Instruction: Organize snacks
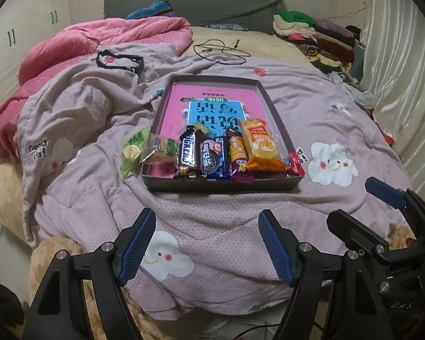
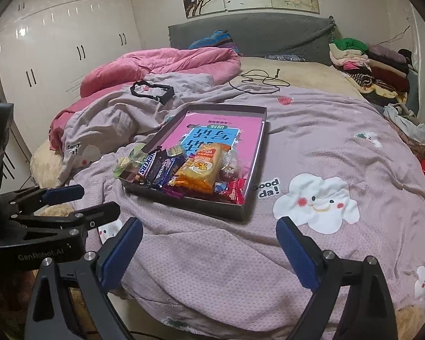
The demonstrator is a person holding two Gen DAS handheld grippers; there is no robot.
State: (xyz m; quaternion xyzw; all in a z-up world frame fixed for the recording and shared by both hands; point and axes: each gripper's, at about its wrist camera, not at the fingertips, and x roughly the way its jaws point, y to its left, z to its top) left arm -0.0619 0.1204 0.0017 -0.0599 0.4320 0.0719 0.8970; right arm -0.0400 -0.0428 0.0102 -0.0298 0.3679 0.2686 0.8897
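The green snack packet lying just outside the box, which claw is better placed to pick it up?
Probably the left claw: the green snack packet lies off the box's left edge, on its side. The right claw would have to cross over. Both are open, empty.

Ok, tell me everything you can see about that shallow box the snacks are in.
The shallow box is a low-walled rectangular cardboard lid or tray, grey outside, lying flat and open-topped on the lilac blanket. A pink and blue booklet lines its floor. Wrapped snacks crowd its near end; a Snickers bar leans on the near wall, and a green packet lies outside its left wall.
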